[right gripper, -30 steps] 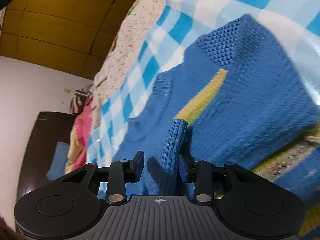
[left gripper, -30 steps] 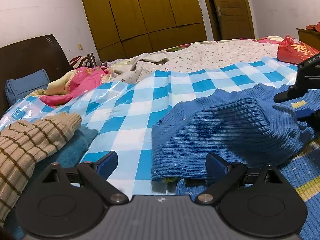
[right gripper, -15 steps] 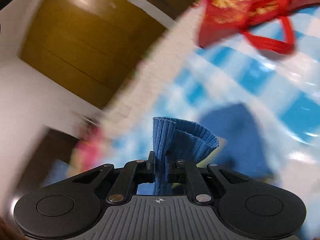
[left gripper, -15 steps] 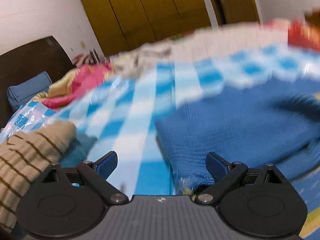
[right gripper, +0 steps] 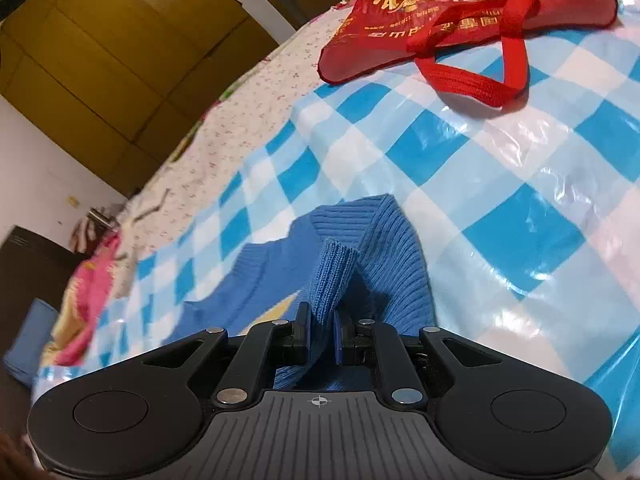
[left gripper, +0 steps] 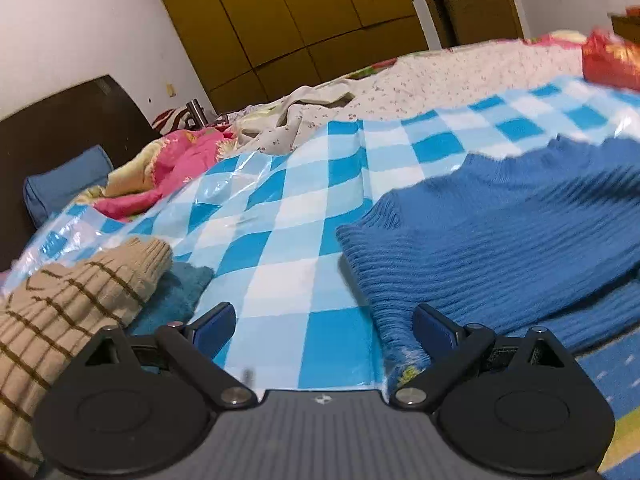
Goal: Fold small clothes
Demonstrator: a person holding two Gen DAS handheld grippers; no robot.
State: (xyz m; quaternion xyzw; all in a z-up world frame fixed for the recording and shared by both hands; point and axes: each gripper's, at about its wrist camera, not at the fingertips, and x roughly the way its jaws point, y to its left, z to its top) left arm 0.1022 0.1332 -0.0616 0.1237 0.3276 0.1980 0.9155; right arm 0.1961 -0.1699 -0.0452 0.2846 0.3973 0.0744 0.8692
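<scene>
Blue sweater [right gripper: 340,276] sleeve between right tongs [right gripper: 323,330]

A blue sweater [right gripper: 384,248] of thick ribbed knit, soft and matt, has a fold pinched in the right claw [right gripper: 322,330], which is matt black plastic with small shiny metal rivets. Beneath it lies a checked sheet [right gripper: 500,184] of glossy, crinkled plastic. Beyond the right claw sits a red bag [right gripper: 460,8] of slightly shiny woven fabric. Left of the left claw [left gripper: 324,320] lies a tan striped knit [left gripper: 72,300], fuzzy and matt.
</scene>
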